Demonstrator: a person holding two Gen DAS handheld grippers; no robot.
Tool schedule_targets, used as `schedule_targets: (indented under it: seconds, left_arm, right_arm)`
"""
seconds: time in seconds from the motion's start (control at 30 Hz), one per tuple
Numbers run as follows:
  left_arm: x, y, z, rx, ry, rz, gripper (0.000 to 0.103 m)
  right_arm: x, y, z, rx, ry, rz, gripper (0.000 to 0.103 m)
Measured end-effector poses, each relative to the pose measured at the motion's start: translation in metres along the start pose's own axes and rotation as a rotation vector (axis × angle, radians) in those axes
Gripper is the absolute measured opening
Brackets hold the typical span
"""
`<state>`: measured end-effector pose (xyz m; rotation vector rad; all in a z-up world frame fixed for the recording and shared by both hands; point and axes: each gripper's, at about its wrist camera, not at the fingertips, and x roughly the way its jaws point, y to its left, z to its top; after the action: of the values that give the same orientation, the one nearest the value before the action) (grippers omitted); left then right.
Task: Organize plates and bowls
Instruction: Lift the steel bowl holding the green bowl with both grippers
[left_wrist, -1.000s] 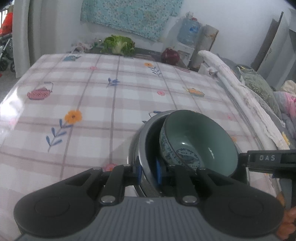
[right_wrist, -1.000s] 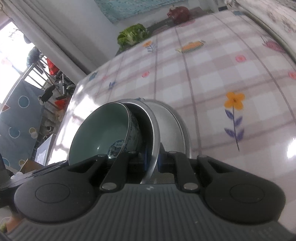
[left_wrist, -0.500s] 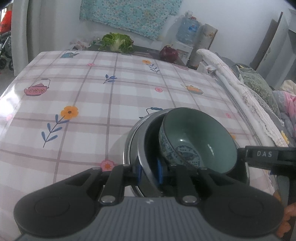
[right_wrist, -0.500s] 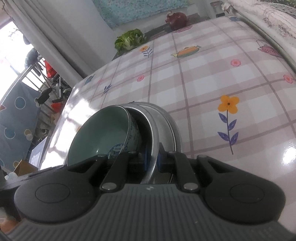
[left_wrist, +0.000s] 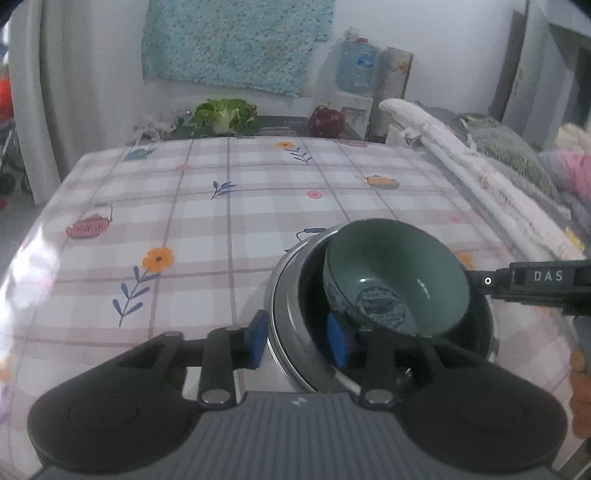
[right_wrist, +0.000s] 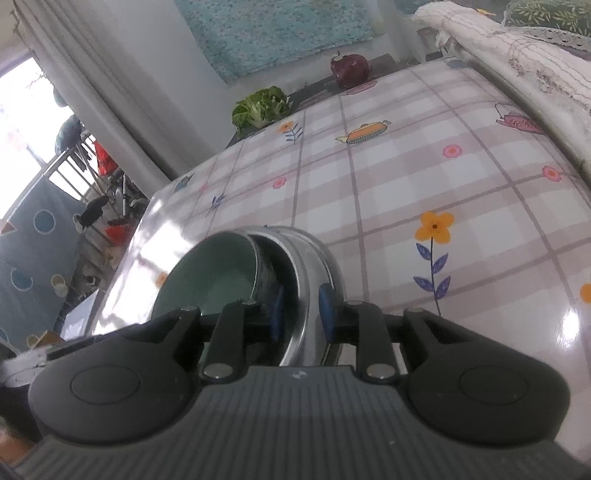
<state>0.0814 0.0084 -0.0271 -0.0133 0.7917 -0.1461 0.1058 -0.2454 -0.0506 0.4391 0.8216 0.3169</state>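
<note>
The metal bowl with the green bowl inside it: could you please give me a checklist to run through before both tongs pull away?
1. Metal bowl resting on the tablecloth: ok, it looks set down.
2. Green bowl settled inside: not ok, it sits tilted against the wall.
3. Left tongs letting go: ok, jaws are opening, blue pads stand off the rim between them.
4. Right tongs letting go: ok, jaws are opening, a gap shows on each side of the rim.
5. Path to back out: ok, nothing else lies near the bowls.
6. Bowl stable once freed: cannot tell.
</note>
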Motion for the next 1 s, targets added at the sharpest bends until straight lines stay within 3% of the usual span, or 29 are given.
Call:
schedule_targets:
  seconds: [0.17,1.0]
  left_arm:
    - [0.005,-0.009,-0.005,0.017,0.015,0.010,0.023]
    - [0.007,-0.008,-0.005,-0.009,0.011,0.029,0.023]
  right_arm:
    - [0.003,0.000,-0.009,-0.019,0.013,0.002,0.015]
    - [0.006,0.006,-0.014,-0.050,0.014,0.005,0.013]
